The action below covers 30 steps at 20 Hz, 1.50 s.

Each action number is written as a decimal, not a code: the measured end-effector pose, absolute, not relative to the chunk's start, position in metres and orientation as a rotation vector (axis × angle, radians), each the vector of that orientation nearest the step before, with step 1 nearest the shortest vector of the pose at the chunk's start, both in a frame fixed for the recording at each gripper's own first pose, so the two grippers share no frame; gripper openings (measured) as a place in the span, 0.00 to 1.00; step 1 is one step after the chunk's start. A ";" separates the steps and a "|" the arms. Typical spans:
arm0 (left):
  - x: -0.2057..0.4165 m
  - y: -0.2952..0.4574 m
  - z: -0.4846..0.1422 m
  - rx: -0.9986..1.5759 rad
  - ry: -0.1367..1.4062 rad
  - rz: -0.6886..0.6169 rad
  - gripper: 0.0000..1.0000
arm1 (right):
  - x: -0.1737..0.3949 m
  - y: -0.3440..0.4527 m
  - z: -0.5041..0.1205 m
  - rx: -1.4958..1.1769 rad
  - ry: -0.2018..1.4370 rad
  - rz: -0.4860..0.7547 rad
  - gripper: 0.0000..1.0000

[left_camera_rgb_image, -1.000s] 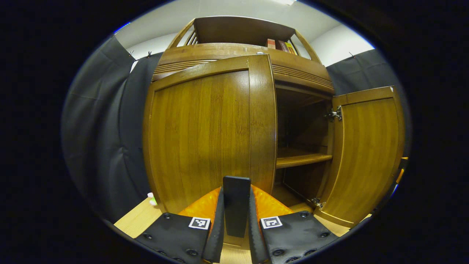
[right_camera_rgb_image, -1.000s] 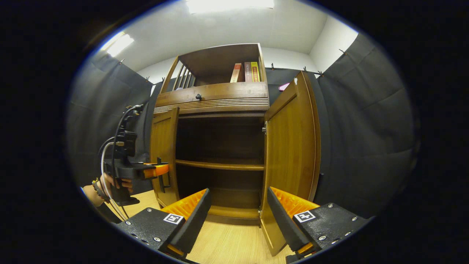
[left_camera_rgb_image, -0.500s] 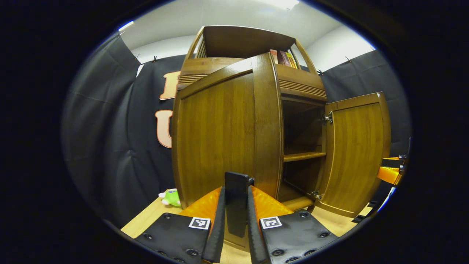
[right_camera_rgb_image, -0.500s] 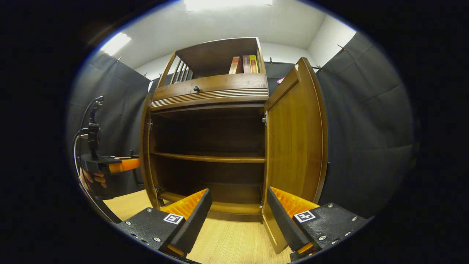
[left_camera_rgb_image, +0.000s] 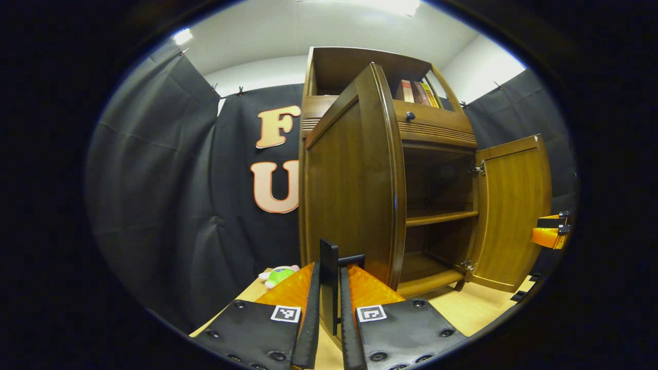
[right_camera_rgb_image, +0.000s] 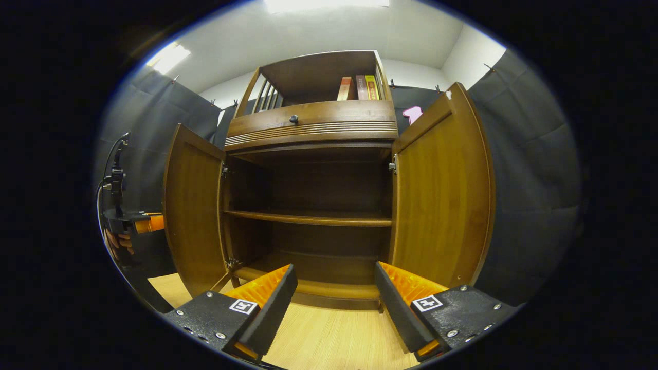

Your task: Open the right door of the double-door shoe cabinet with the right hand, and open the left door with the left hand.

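Note:
The wooden shoe cabinet [right_camera_rgb_image: 313,128] stands with both doors swung out. In the left gripper view the left door [left_camera_rgb_image: 354,180] shows nearly edge-on, and my left gripper [left_camera_rgb_image: 329,272] is shut on its black handle [left_camera_rgb_image: 329,252]. Farther right the right door [left_camera_rgb_image: 511,210] hangs open. In the right gripper view my right gripper [right_camera_rgb_image: 335,272] is open and holds nothing, low in front of the cabinet's inside, between the left door [right_camera_rgb_image: 193,216] and the right door [right_camera_rgb_image: 439,190]. The left gripper [right_camera_rgb_image: 133,223] and the hand holding it show behind the left door's edge.
One shelf [right_camera_rgb_image: 308,218] crosses the dark inside. Above the doors sit a drawer with a knob [right_camera_rgb_image: 293,119] and an open top shelf with books [right_camera_rgb_image: 360,87]. A green plush toy [left_camera_rgb_image: 277,275] lies on the wooden floor [right_camera_rgb_image: 329,339] left of the cabinet.
The left door has swung from partly open to wide open, drawn by my left gripper on its handle. The right door stays open and the right gripper stays open.

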<state>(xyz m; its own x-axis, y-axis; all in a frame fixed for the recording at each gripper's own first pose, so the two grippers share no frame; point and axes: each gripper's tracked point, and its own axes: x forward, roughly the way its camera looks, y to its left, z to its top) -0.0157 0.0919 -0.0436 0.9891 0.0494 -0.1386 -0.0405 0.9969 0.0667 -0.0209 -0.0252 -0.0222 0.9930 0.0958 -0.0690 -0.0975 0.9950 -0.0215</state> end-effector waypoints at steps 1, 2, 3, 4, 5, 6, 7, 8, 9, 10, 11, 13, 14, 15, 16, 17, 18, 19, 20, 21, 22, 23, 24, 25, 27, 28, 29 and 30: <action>-0.016 0.103 -0.044 0.074 0.137 0.064 0.25 | -0.021 -0.020 -0.023 -0.029 0.068 0.103 1.00; -0.015 0.114 -0.041 0.074 0.122 0.071 0.19 | -0.023 -0.015 -0.024 -0.031 0.069 0.110 1.00; -0.015 0.123 -0.039 0.066 0.117 0.065 0.19 | -0.024 -0.010 -0.025 -0.034 0.070 0.118 1.00; -0.015 0.127 -0.040 0.053 0.112 0.044 0.05 | -0.024 -0.005 -0.025 -0.038 0.070 0.122 1.00; -0.017 0.130 -0.039 0.046 0.111 0.024 0.17 | -0.024 -0.003 -0.026 -0.042 0.073 0.126 1.00; -0.015 0.134 -0.040 0.051 0.114 0.005 0.11 | -0.025 0.001 -0.026 -0.046 0.076 0.130 1.00; -0.015 0.140 -0.042 0.058 0.122 -0.015 0.11 | -0.025 0.002 -0.026 -0.048 0.078 0.132 1.00; -0.016 0.145 -0.042 0.066 0.125 -0.033 0.11 | -0.026 0.003 -0.026 -0.050 0.079 0.131 1.00; -0.016 0.150 -0.040 0.074 0.122 -0.050 0.11 | -0.026 0.003 -0.027 -0.052 0.079 0.128 1.00; -0.015 0.155 -0.038 0.078 0.117 -0.069 0.11 | -0.026 0.003 -0.027 -0.052 0.079 0.125 1.00; -0.013 0.160 -0.039 0.068 0.116 -0.089 0.11 | -0.025 0.004 -0.027 -0.049 0.078 0.124 1.00; -0.012 0.171 -0.038 0.060 0.114 -0.131 0.11 | -0.025 0.005 -0.027 -0.043 0.079 0.123 1.00; -0.010 0.177 -0.038 0.053 0.118 -0.148 0.10 | -0.025 0.005 -0.029 -0.042 0.083 0.123 1.00; -0.009 0.181 -0.040 0.037 0.123 -0.169 0.10 | -0.025 0.006 -0.030 -0.045 0.089 0.124 1.00; -0.009 0.184 -0.038 0.021 0.119 -0.190 0.10 | -0.026 0.007 -0.031 -0.053 0.093 0.124 1.00; -0.011 0.185 -0.039 0.012 0.122 -0.218 0.11 | -0.027 0.007 -0.032 -0.060 0.092 0.122 1.00; -0.015 0.184 -0.039 0.027 0.112 -0.247 0.17 | -0.028 0.007 -0.033 -0.063 0.093 0.122 1.00; -0.017 0.187 -0.040 0.047 0.107 -0.259 0.17 | -0.028 0.007 -0.032 -0.060 0.092 0.123 1.00; -0.019 0.190 -0.038 0.041 0.105 -0.242 0.17 | -0.028 0.007 -0.033 -0.054 0.091 0.124 0.94; -0.024 0.190 -0.038 0.025 0.104 -0.231 0.18 | -0.028 0.007 -0.032 -0.052 0.091 0.124 0.94; -0.030 0.191 -0.036 0.018 0.095 -0.204 0.18 | -0.027 0.006 -0.031 -0.055 0.089 0.119 0.94; -0.038 0.195 -0.032 0.028 0.089 -0.169 0.18 | -0.026 0.006 -0.032 -0.059 0.087 0.118 0.94; -0.047 0.199 -0.027 0.051 0.076 -0.128 0.18 | -0.026 0.005 -0.033 -0.061 0.087 0.114 0.94; -0.059 0.206 -0.020 0.070 0.065 -0.081 0.18 | -0.025 0.004 -0.035 -0.063 0.088 0.113 0.94; -0.081 0.200 -0.011 0.061 0.068 -0.026 0.18 | -0.024 0.002 -0.034 -0.084 0.076 0.097 0.94; -0.091 0.194 -0.005 0.049 0.065 -0.003 0.18 | -0.023 0.001 -0.033 -0.097 0.064 0.088 0.94; -0.097 0.185 0.000 0.029 0.061 0.009 0.19 | -0.023 0.000 -0.032 -0.108 0.054 0.079 0.94; -0.101 0.171 0.002 0.012 0.065 0.014 0.18 | -0.022 0.002 -0.031 -0.113 0.047 0.077 0.94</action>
<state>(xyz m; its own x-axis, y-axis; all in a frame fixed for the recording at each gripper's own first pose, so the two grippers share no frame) -0.1011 0.1705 0.0017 0.9978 0.0141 -0.0648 -0.0133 0.9998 0.0121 -0.0218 0.0015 -0.0313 0.9960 0.0738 -0.0509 -0.0791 0.9907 -0.1105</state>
